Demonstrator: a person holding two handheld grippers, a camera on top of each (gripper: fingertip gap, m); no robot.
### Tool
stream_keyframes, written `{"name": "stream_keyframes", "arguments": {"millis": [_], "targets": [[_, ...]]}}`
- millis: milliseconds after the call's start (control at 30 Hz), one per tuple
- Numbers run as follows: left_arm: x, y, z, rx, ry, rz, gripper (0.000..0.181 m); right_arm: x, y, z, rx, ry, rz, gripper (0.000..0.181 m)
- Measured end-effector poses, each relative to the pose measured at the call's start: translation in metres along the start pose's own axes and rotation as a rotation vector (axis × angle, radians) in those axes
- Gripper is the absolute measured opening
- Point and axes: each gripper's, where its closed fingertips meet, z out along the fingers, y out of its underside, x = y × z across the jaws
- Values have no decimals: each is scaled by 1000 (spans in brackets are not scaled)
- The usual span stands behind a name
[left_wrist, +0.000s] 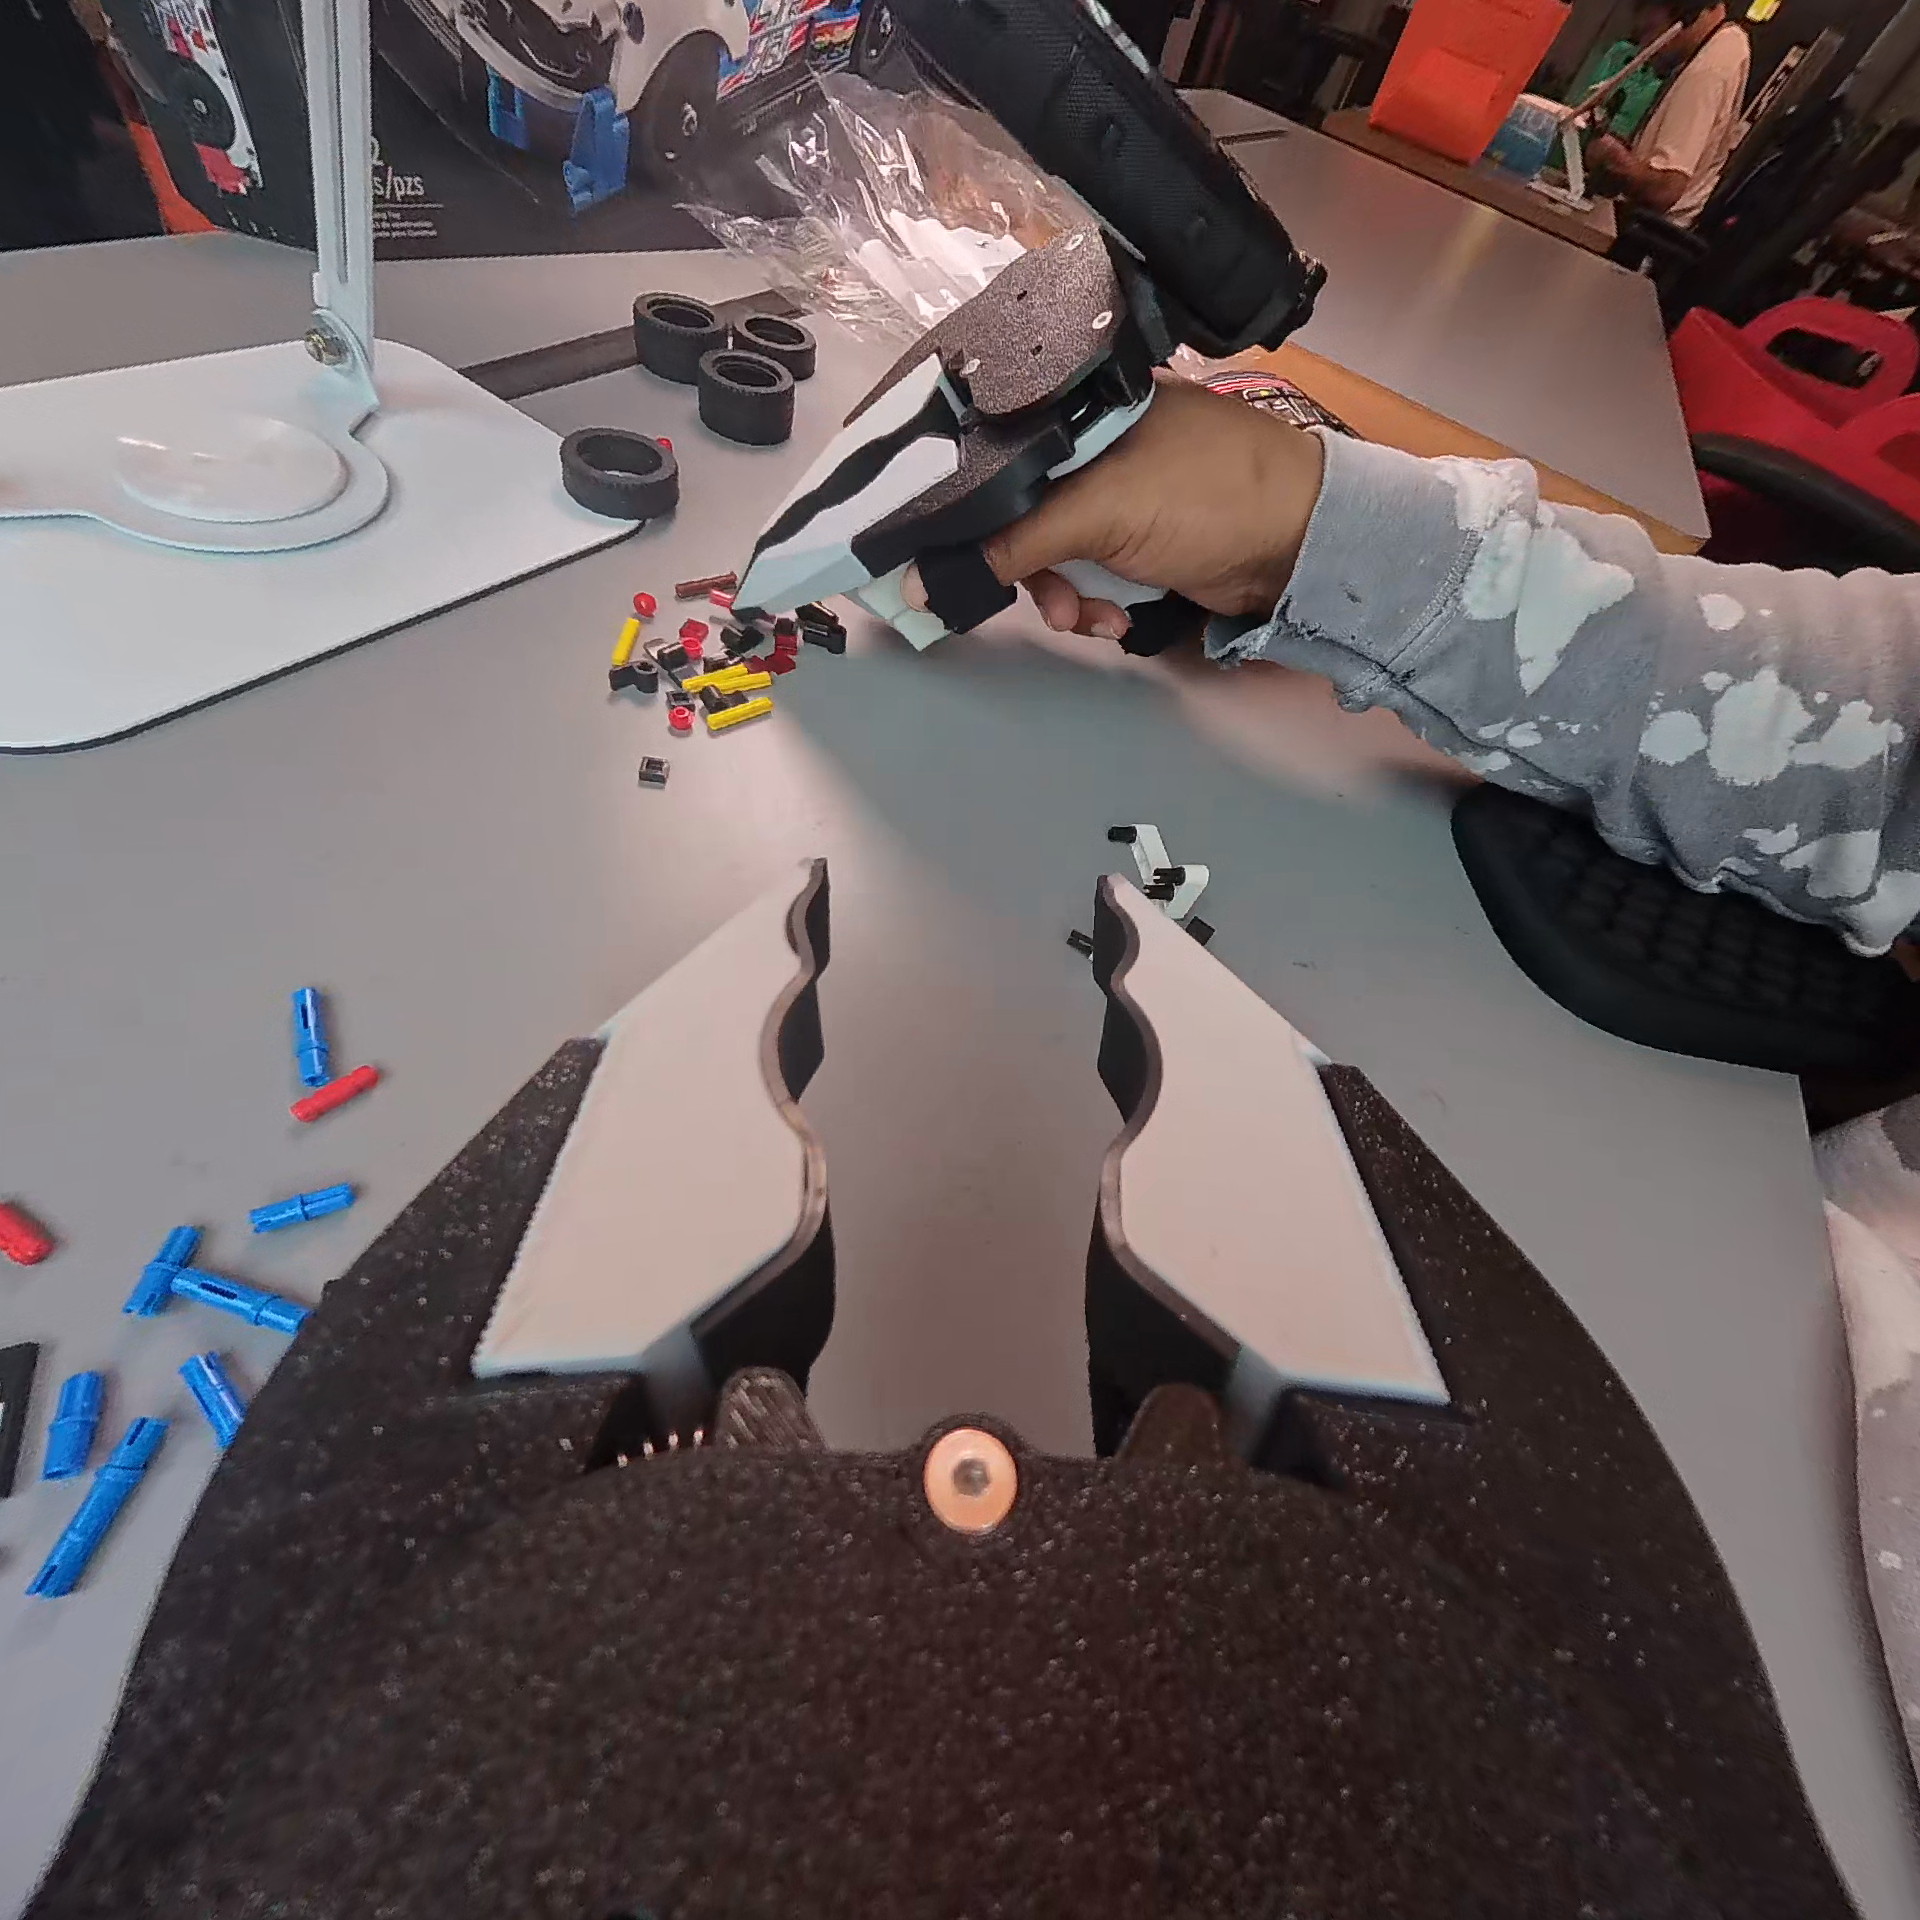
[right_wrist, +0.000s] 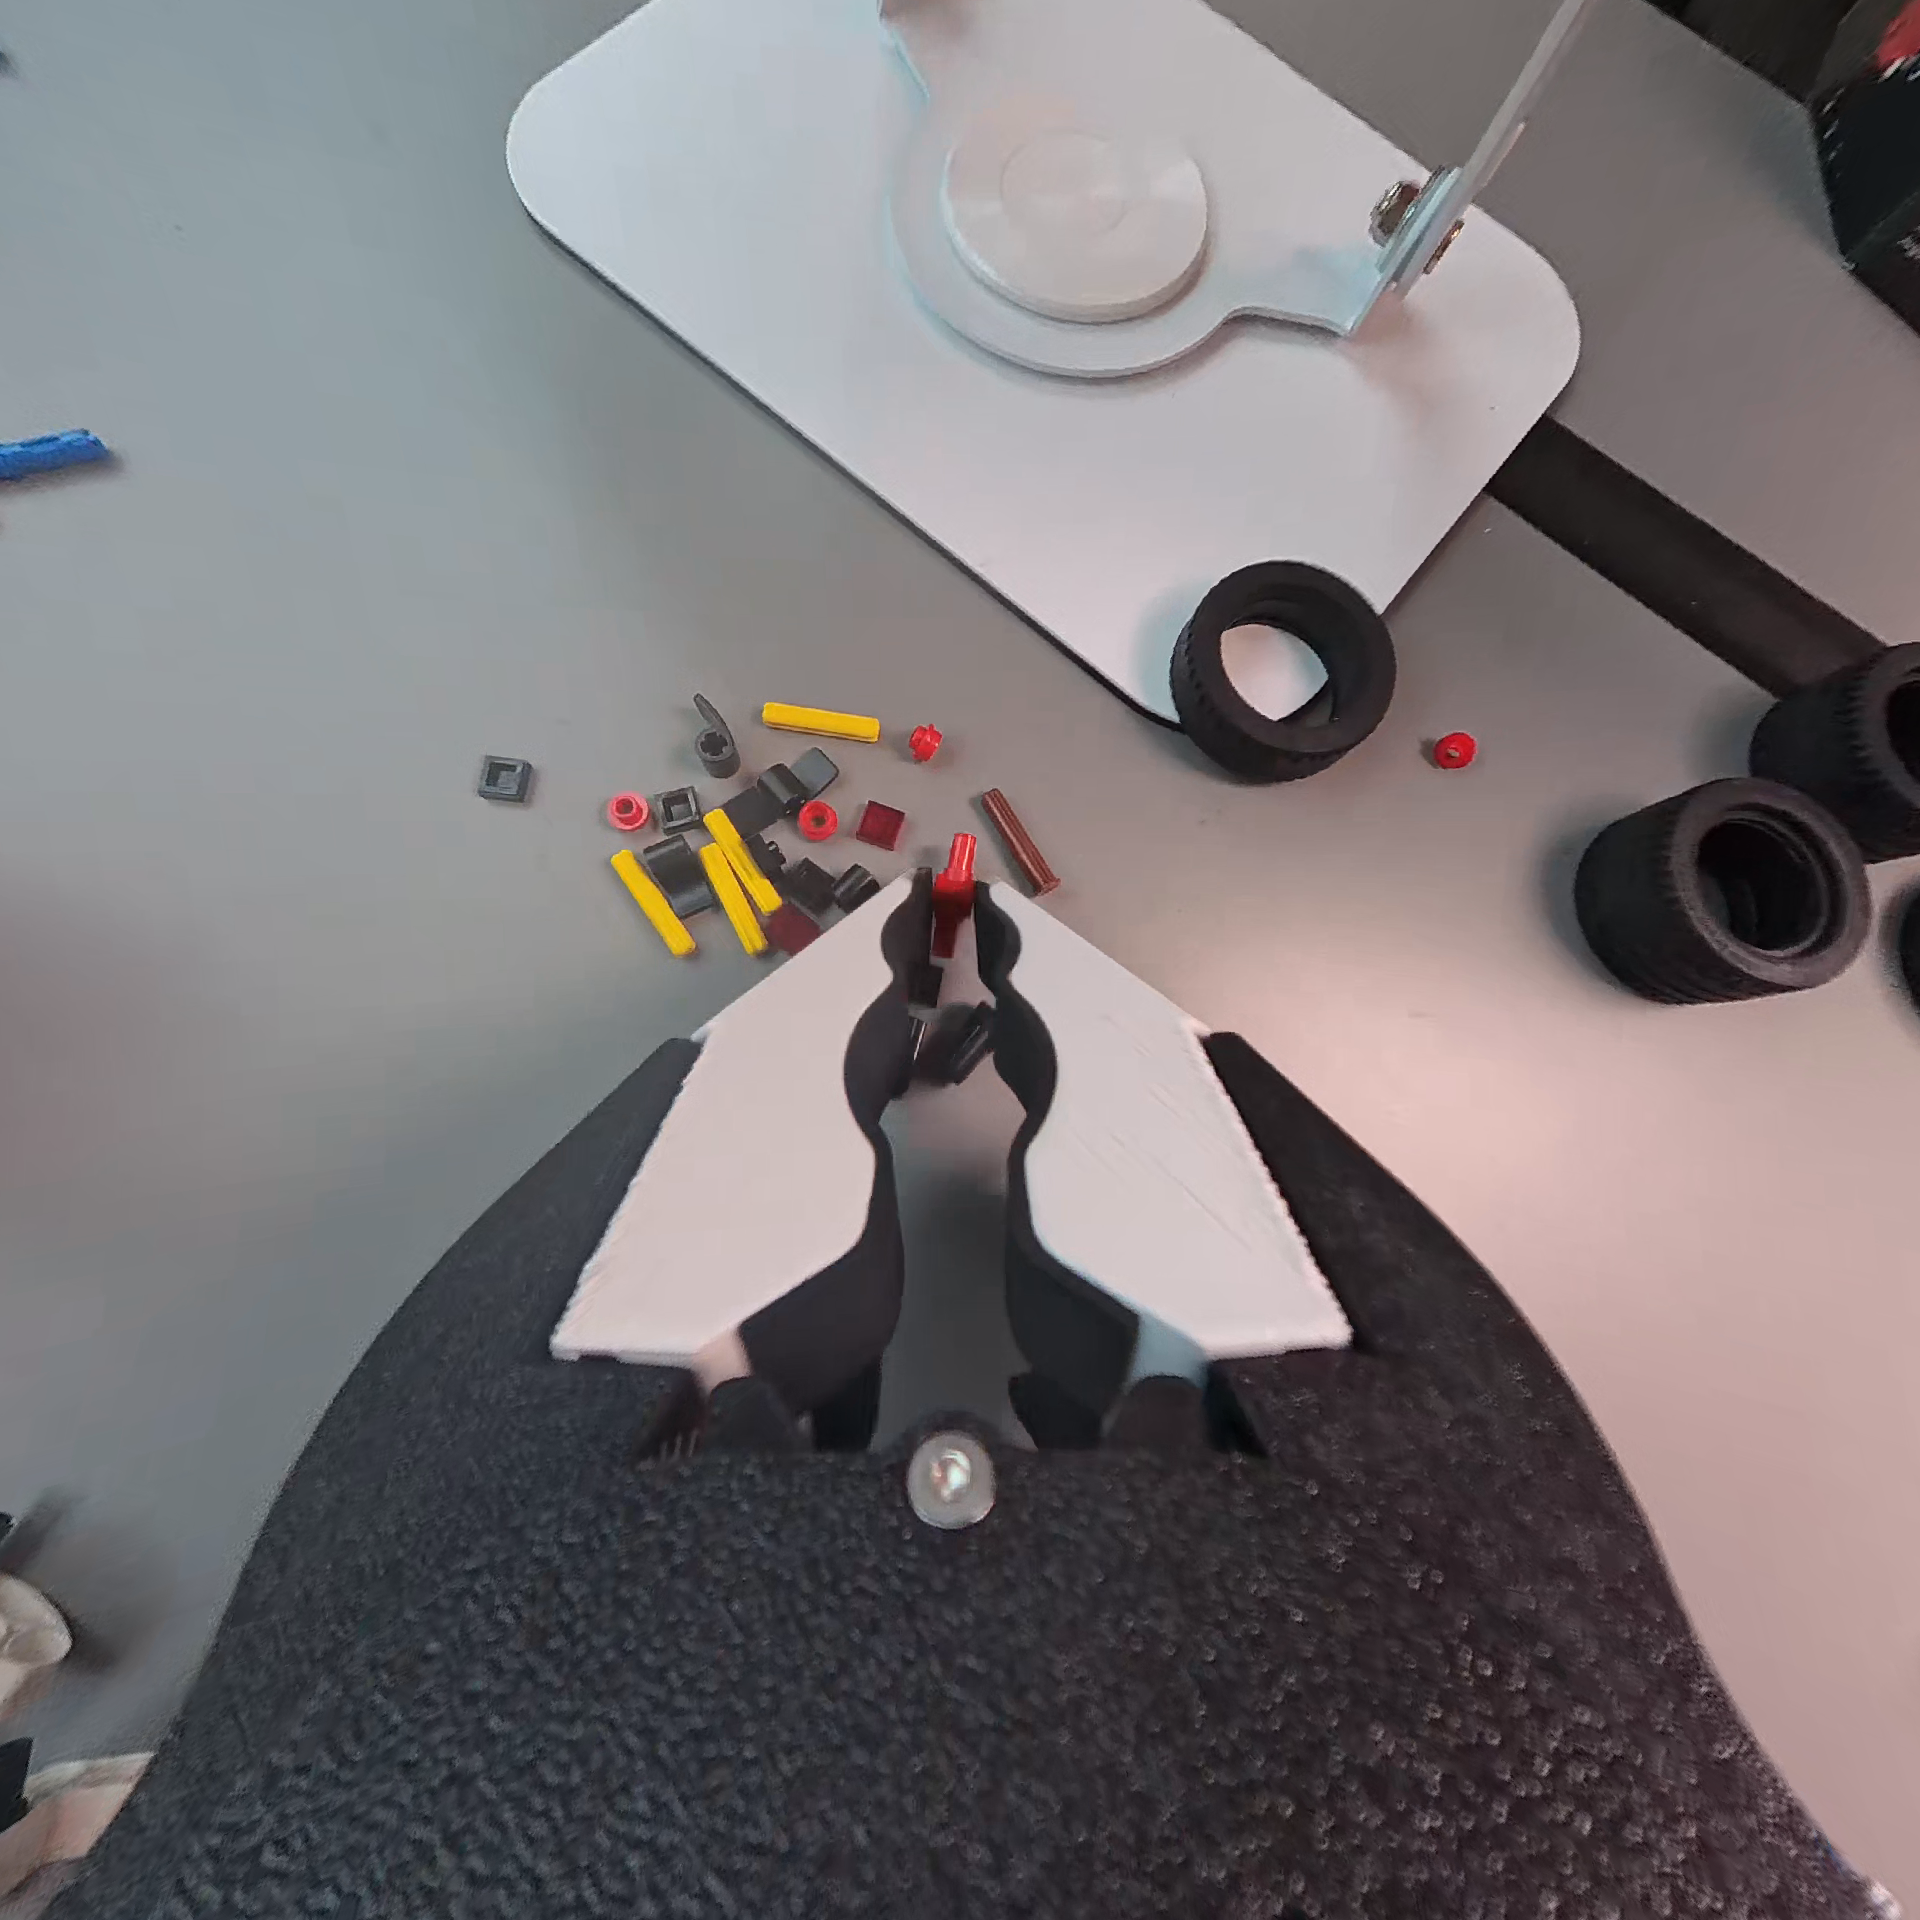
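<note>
Here, right gripper (right_wrist: 948, 902) pinching a red pin (right_wrist: 950, 894), long axis pointing away past the fingertips, amid small parts (right_wrist: 727, 842) mid-worktop (right_wrist: 312, 675); left gripper (left_wrist: 961, 904) spread wide, holding nothing

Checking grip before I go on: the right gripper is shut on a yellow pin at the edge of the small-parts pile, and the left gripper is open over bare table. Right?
Not quite: the pin is red, not yellow. The right wrist view shows the right gripper shut on a red pin at the edge of the pile; the yellow pins lie loose on the table. The left gripper is open over bare table, as you say.
</note>
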Motion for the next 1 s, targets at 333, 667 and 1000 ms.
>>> {"name": "stream_keyframes", "arguments": {"millis": [333, 667, 1000], "targets": [[6, -36, -19, 243, 66, -39, 45, -148, -71, -142, 503, -1084, 296, 7], [38, -46, -29, 293, 127, 199, 16, -193, -55, -158, 340, -1399, 390, 7], [43, -42, -30, 259, 144, 249, 4, -192, -50, -155, 303, -1432, 419, 7]]}}
